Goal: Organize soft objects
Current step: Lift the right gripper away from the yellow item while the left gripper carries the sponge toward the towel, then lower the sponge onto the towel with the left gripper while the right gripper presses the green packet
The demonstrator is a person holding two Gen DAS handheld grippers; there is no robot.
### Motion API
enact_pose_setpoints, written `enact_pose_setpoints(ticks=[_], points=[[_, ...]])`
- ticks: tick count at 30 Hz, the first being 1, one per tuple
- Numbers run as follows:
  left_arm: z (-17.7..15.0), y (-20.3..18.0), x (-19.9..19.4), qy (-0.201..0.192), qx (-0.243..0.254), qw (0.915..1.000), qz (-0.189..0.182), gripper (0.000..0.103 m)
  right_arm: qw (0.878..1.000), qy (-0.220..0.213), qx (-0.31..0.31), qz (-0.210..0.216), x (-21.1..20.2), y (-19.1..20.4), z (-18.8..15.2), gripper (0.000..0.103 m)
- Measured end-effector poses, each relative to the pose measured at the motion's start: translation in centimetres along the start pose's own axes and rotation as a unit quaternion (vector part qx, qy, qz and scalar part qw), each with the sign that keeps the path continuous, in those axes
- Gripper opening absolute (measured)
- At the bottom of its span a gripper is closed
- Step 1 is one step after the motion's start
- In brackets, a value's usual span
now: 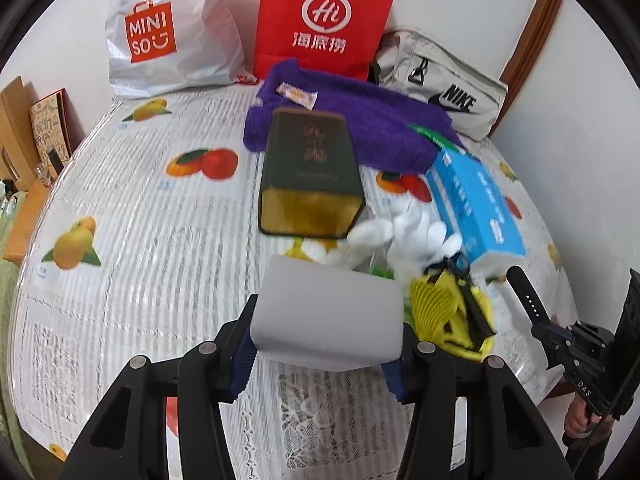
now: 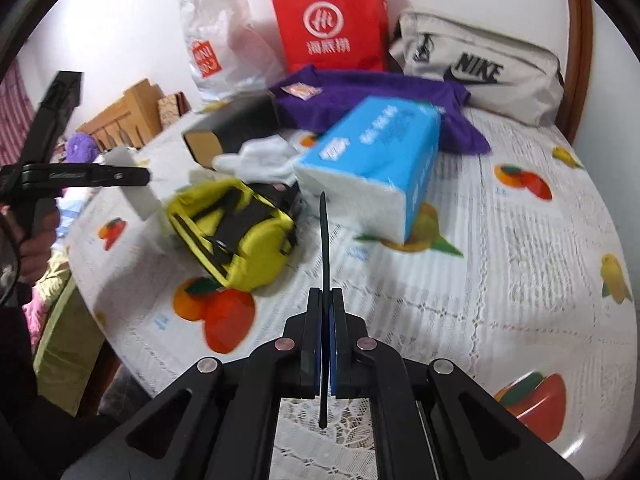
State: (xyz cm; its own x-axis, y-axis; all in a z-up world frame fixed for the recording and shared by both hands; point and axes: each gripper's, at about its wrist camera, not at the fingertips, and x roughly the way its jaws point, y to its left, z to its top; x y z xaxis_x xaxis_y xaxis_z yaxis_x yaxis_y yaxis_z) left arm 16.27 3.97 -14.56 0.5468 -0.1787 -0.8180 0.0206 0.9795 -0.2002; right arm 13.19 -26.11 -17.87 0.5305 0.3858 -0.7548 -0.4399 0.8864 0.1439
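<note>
My left gripper (image 1: 326, 344) clamps a white sponge block (image 1: 328, 320), right gripper (image 2: 326, 344) pinches a black strap (image 2: 325, 280); I should squeeze gently

Your table (image 2: 500, 240) (fruit-print cover) carries a tissue pack (image 2: 372, 168), yellow pouch (image 2: 240, 240), purple towel (image 2: 360, 96) and, at its far edge, bags.

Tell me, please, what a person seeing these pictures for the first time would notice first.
Probably the left gripper in the foreground, clamping a white foam block, and the right gripper, shut on a thin black strap. Behind them, a red paper bag stands against the wall, with a purple towel on the fruit-print tablecloth before it.
</note>
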Motion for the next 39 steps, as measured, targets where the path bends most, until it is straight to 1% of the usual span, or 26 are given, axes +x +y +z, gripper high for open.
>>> enact_pose_setpoints(ticks=[2, 5, 8, 16, 20, 23, 30, 34, 39], points=[[0.8, 0.0, -0.5, -0.005, -0.004, 1.0, -0.005, 0.05, 1.0, -0.01, -0.001, -0.001, -0.7, -0.1, 0.8, 0.003], [1.9, -0.2, -1.1, -0.012, -0.004, 0.9999, -0.003, 0.05, 1.0, -0.022, 0.0, 0.002, -1.4, -0.3, 2.1, 0.003], [3.4, -0.4, -1.5, -0.018, 0.001, 0.9998, 0.0, 0.05, 0.999, -0.031, -0.007, -0.005, -1.7, -0.5, 3.8, 0.003], [8.6, -1.0, -1.7, -0.023, 0.008, 0.9997, -0.004, 0.051, 0.999, -0.041, -0.007, -0.035, -0.7, -1.7, 10.2, 0.003], [11.6, -0.9, -1.2, -0.028, 0.009, 0.9996, 0.004, 0.051, 0.998, -0.049, -0.001, -0.044, 0.4, -2.8, 13.7, 0.003], [13.6, -0.7, -0.2, -0.028, 0.004, 0.9996, -0.004, 0.051, 0.997, -0.053, 0.006, -0.058, 1.7, -3.8, 16.2, 0.003], [17.8, -0.2, 3.5, -0.01, -0.001, 0.9997, -0.02, 0.051, 0.997, -0.048, 0.022, -0.057, 5.4, -6.4, 20.8, 0.003], [20.0, -0.4, 5.6, -0.003, 0.004, 0.9998, -0.02, 0.051, 0.997, -0.035, 0.031, -0.056, 8.0, -7.7, 22.3, 0.003], [22.5, -0.7, 9.2, 0.014, 0.009, 0.9994, -0.031, 0.051, 0.998, -0.009, 0.037, -0.044, 11.8, -9.1, 23.5, 0.003]])
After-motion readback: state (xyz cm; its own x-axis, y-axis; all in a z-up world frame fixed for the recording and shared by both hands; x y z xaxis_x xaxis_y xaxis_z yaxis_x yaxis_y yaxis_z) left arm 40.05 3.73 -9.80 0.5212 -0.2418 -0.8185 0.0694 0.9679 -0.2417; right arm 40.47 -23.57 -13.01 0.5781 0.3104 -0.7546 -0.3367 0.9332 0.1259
